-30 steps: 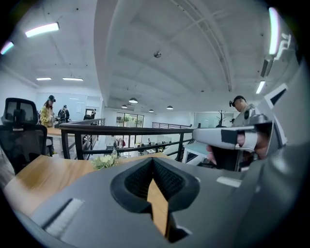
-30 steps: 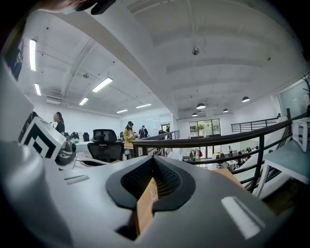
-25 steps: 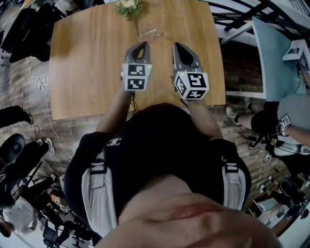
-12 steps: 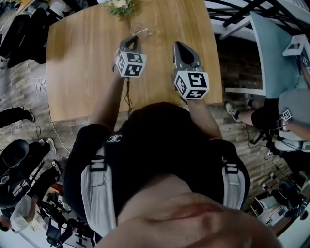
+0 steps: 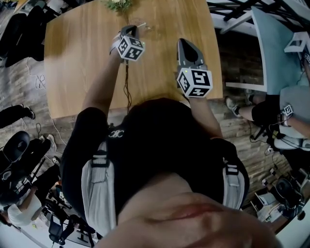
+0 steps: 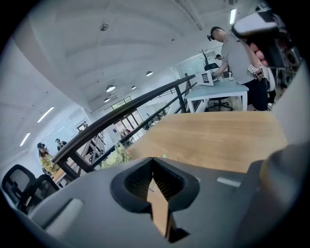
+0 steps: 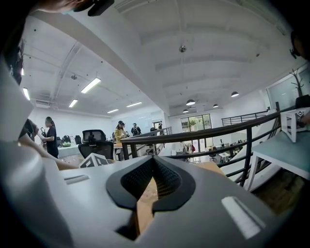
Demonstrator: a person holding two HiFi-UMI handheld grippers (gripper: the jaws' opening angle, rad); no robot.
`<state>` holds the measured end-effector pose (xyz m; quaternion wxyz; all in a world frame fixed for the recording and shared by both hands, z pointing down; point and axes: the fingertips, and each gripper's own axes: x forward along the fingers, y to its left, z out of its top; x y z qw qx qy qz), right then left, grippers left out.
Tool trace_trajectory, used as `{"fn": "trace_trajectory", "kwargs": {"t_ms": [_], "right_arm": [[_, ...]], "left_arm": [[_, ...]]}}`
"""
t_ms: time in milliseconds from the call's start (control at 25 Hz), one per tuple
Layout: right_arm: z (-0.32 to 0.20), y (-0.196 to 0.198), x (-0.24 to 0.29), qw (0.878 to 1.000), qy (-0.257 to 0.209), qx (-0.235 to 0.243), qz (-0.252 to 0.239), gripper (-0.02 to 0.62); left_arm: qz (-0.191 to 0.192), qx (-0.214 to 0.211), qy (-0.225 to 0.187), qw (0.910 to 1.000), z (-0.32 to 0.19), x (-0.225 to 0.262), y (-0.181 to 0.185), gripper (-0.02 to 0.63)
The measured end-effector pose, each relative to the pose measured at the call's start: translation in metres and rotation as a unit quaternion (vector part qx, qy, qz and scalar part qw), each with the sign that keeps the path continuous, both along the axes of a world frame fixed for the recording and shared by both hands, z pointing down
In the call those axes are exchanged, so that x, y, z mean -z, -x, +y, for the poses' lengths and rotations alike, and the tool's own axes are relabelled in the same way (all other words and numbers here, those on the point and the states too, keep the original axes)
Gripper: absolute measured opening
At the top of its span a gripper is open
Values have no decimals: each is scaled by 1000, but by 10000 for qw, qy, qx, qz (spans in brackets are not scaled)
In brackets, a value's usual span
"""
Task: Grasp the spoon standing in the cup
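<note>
A clear cup (image 5: pixel 146 27) with a thin spoon (image 5: pixel 141 24) leaning in it stands near the far edge of the wooden table (image 5: pixel 77 63). In the head view my left gripper (image 5: pixel 129 29) is stretched far forward, its tips just left of the cup. In the left gripper view its jaws (image 6: pixel 153 159) meet at the tips with nothing between them, and its body hides the cup. My right gripper (image 5: pixel 184 42) hovers over the table's right side, well short of the cup. Its jaws (image 7: pixel 154 158) are shut and empty too.
A small green plant (image 5: pixel 116 4) sits at the table's far edge, left of the cup, and shows as the plant (image 6: pixel 115 156) in the left gripper view. A black railing (image 7: pixel 208 133) runs beyond the table. A white desk (image 6: pixel 218 89) with people stands farther off.
My left gripper has moved forward across the table, away from me, and now sits beside the cup. The right gripper has barely shifted.
</note>
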<state>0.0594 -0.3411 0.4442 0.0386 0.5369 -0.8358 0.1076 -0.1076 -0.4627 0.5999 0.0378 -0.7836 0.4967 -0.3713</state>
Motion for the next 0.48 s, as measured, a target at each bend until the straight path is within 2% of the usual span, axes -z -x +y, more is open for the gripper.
{"fn": "trace_trajectory", "kwargs": {"t_ms": [120,240,320,480], "right_arm": [[1,-4,-3,10000,54,-41,16,0],[0,-5,-5,9999,108,-94,56,0],[0,-8,-7,9998,130,-146,77,0],[-3,-19,-12,9994,215,-254,76,0]], "left_arm": [[16,13,95,10000,-12,-7,2,14],[-110,-164,335,9992,-19,-19,3,15],[-184,-385,622,9972,-19,-30,0,104],[-344,-695,994,9920,-21,-46,-5,118]]}}
